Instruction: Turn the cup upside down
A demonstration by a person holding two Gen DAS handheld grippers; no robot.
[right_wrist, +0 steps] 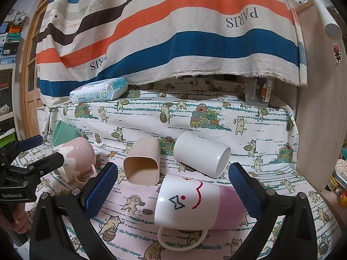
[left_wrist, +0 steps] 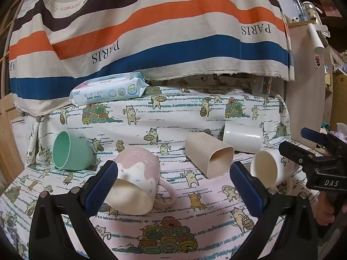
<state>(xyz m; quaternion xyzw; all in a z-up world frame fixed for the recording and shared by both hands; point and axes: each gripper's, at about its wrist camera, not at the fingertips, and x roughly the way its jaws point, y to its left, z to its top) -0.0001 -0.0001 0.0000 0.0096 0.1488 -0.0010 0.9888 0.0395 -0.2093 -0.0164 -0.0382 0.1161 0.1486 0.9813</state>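
Note:
Several cups lie on their sides on the cat-print cloth. A pink and white mug [left_wrist: 135, 179] lies between the fingers of my open left gripper [left_wrist: 173, 190], close to the left pad. A white and lilac face mug [right_wrist: 195, 203] lies between the fingers of my open right gripper [right_wrist: 173, 190], its base near the right pad. A beige square cup [left_wrist: 209, 157] [right_wrist: 143, 162], a white cup [left_wrist: 243, 137] [right_wrist: 201, 157] and a mint green cup [left_wrist: 70, 151] [right_wrist: 63, 133] lie further back.
A pack of baby wipes [left_wrist: 108, 90] lies on the raised back part under a striped hanging cloth [left_wrist: 151, 32]. A clear container [right_wrist: 258, 93] stands at the back right. A wooden panel [right_wrist: 318, 108] bounds the right side.

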